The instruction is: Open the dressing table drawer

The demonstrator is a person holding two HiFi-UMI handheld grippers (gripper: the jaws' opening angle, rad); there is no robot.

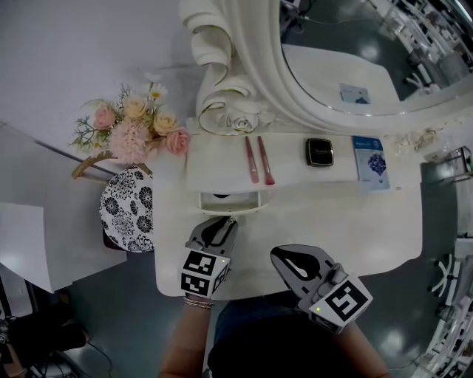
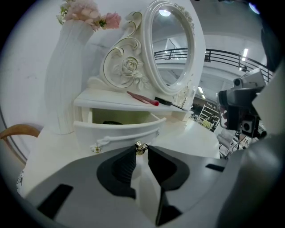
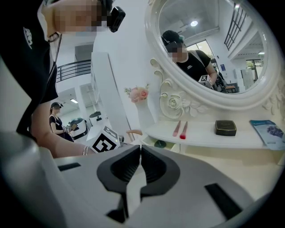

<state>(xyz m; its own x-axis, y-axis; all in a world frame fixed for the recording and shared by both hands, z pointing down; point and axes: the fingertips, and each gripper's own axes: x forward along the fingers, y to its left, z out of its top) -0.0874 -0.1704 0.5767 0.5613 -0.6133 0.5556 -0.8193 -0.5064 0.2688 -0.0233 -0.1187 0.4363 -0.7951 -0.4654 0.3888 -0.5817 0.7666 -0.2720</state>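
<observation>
Left hand-held gripper [image 2: 141, 149] grips knob [image 2: 140, 146], right one [image 3: 139, 148] clenched; drawer [image 2: 120, 132] ajar, dark item [image 2: 112, 122] inside.

Bare tabletop [image 1: 347, 225] right (flowers [image 1: 137, 127] left)

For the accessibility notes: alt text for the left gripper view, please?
The left gripper has its fingers closed on the small gold knob of a white dressing-table drawer, which stands partly pulled out. Behind are an ornate oval mirror, a shelf with red cosmetic sticks, and a white vase of pink flowers at left.
</observation>
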